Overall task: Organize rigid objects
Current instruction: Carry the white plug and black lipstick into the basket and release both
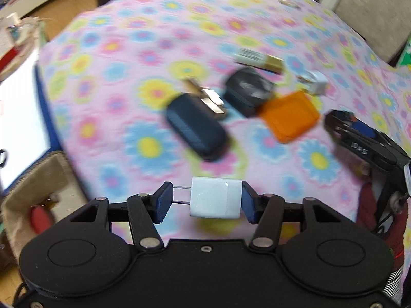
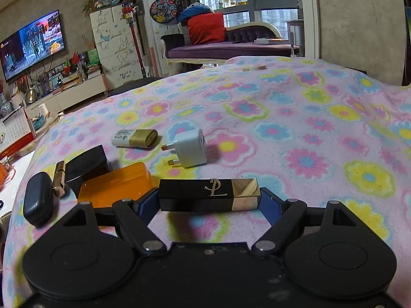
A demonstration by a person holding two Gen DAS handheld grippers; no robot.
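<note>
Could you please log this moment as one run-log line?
left gripper: shut on white plug cube | right gripper: shut on black-and-gold lipstick case

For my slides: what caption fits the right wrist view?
Right tongs gripping a black-and-gold lipstick over a floral blanket.

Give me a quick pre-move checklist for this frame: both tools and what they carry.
1. Left tool shut on white plug adapter: ok.
2. Adapter's prongs against one pad: ok, though it may slip.
3. Right tool shut on black-and-gold lipstick, gripped end to end: ok.
4. Adapter lifted off the floral blanket: ok.
5. Drop-off place for either item: cannot tell.
</note>
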